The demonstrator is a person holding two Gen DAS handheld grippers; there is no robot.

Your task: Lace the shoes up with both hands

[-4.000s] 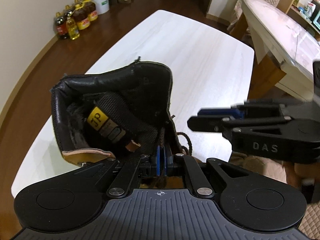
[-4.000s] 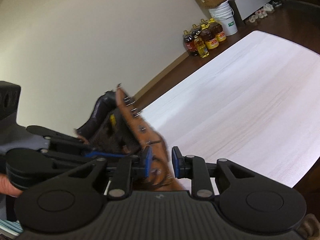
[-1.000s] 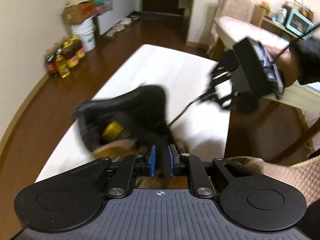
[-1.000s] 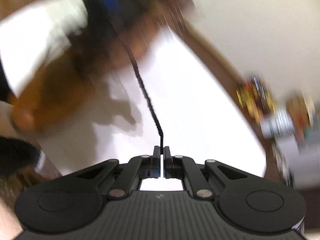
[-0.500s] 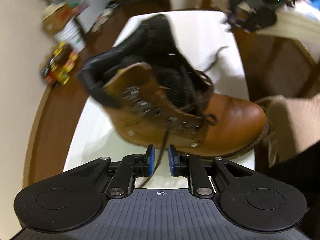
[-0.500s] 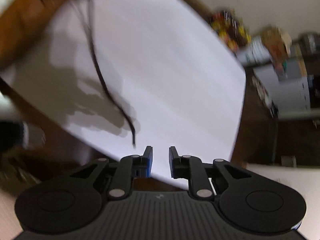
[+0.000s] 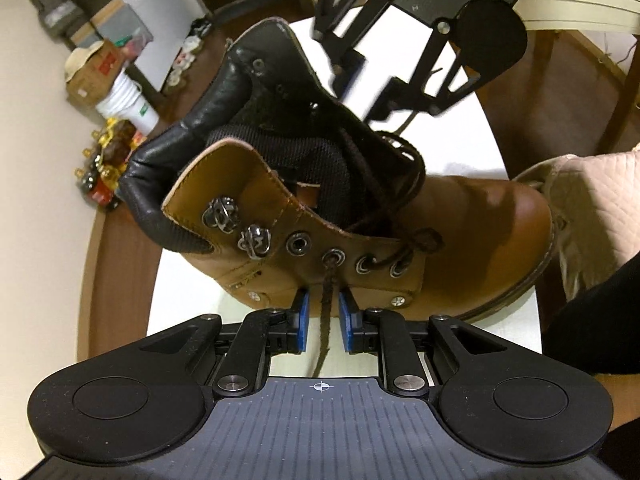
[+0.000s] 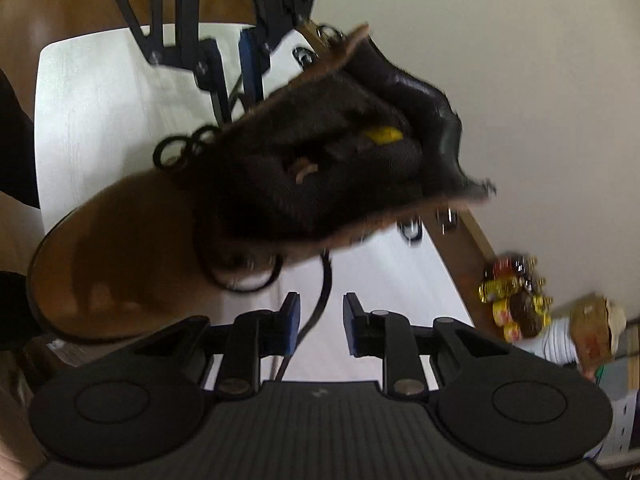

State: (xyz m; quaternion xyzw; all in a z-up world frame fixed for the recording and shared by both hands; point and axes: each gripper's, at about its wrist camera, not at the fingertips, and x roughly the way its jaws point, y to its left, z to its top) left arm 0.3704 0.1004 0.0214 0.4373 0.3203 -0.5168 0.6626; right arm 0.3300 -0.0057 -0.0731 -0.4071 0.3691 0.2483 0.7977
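A brown leather boot (image 7: 460,232) with a black padded collar lies on the white table (image 7: 460,152). Its dark lace (image 7: 326,304) hangs out of a side eyelet and runs between the blue pads of my left gripper (image 7: 323,314). Those jaws are closing but stand clear of the lace. Beyond the boot, my right gripper (image 7: 366,84) looks blurred. In the right wrist view the boot (image 8: 120,248) fills the middle. The other lace end (image 8: 320,304) drops between the closing jaws of my right gripper (image 8: 322,320), untouched by the pads. My left gripper (image 8: 232,68) sits behind.
Oil bottles (image 7: 104,168), a white bucket (image 7: 124,104) and a cardboard box (image 7: 96,68) stand by the wall on the wooden floor. A quilted cushion (image 7: 592,208) lies right of the table, with a dark sleeve (image 7: 592,320) below it. A second table (image 7: 580,12) stands far right.
My right gripper let go of the lace end, swung away, then came back to the boot with the lace between its jaws. My left gripper dropped closer to the boot's eyelet side.
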